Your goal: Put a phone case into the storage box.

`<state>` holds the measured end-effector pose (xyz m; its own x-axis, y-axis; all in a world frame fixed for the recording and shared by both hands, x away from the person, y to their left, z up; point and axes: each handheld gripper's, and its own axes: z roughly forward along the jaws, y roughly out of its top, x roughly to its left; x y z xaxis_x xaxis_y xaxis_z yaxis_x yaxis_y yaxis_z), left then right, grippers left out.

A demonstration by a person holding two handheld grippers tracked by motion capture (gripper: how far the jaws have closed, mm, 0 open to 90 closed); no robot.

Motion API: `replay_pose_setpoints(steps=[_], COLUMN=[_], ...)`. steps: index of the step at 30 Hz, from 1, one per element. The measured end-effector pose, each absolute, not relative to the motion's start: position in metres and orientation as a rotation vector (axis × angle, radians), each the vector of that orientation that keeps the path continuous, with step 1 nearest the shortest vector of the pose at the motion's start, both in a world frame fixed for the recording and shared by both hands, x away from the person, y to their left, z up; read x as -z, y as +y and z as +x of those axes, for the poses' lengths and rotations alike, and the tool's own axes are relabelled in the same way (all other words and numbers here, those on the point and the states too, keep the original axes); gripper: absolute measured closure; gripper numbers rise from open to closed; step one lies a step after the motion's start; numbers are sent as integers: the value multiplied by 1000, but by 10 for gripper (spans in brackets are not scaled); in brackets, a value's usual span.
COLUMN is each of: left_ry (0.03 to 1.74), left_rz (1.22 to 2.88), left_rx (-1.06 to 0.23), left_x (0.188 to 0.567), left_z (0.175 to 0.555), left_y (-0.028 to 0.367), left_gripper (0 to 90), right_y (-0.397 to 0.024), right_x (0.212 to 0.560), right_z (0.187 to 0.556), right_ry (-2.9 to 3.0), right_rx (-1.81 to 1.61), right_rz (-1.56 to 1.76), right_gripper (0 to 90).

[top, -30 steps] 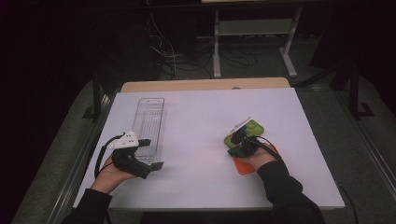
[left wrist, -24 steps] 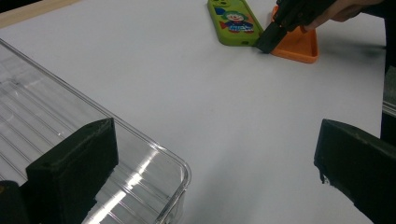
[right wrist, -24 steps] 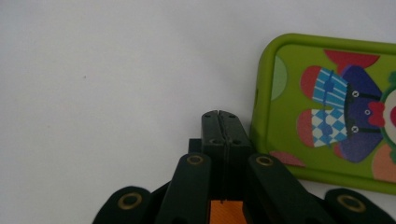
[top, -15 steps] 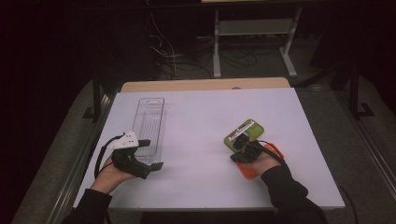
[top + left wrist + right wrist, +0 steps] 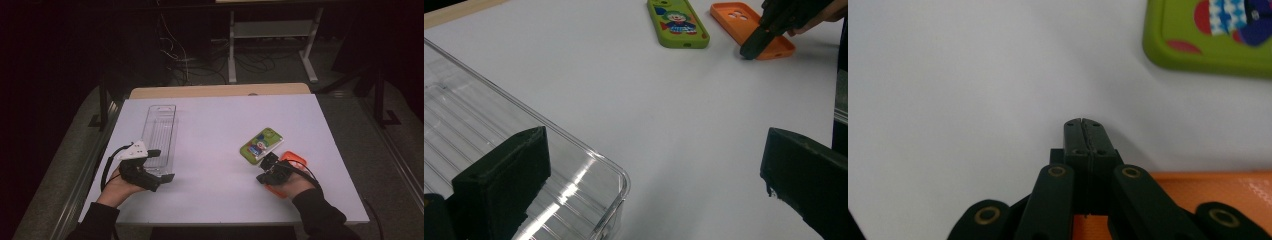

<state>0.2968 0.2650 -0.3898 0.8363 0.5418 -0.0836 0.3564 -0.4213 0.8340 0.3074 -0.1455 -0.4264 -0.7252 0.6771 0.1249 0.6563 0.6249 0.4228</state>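
orange phone case [image 5: 295,161] lies flat on the white tabletop [image 5: 215,125], just beside a green clown-print case [image 5: 261,144]; right tongs [image 5: 263,172] rest clenched and empty over it. left tongs [image 5: 161,164] gape, straddling a clear tray's [image 5: 161,131] corner.

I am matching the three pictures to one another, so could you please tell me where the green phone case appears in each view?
High view: the green phone case lies right of centre on the white table, just up-left of the orange phone case.
Left gripper view: top centre, left of the orange case.
Right gripper view: top right corner, cut by the edge.
Shared landmark: the orange phone case beside it.
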Motion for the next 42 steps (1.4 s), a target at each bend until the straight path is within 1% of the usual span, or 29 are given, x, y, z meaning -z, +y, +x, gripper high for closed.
replay_pose_setpoints(steps=[13, 25, 30, 31, 32, 33, 34, 35, 37, 42], left_ry=[653, 651, 651, 652, 654, 654, 646, 648, 645, 647], left_rz=[2066, 2068, 2067, 2066, 2067, 2067, 2076, 2073, 2077, 2074], left_rx=[-245, -246, -245, -243, -240, -240, -240, -238, -240, -236], left_x=[390, 390, 390, 390, 391, 391, 391, 391, 391, 391], left_z=[297, 297, 297, 297, 296, 296, 297, 297, 297, 297], left_y=[264, 264, 263, 262, 262, 262, 261, 261, 261, 261], left_gripper=[0, 0, 0, 0, 0, 0, 0, 0, 0, 0], right_y=[-187, -235, -239, -239, -238, -238, -235, -233, -228, -210], right_x=[426, 425, 422, 418, 414, 414, 406, 404, 401, 408], right_z=[284, 281, 282, 283, 284, 284, 288, 290, 293, 293], right_ry=[2758, 2645, 2626, 2621, 2608, 2608, 2565, 2554, 2524, 2508], right_rx=[-669, -639, -713, -765, -827, -827, -960, -1012, -1102, -1128], right_rz=[1241, 1388, 1377, 1361, 1349, 1349, 1323, 1303, 1256, 1146], right_gripper=[881, 881, 876, 847, 799, 799, 732, 664, 583, 153])
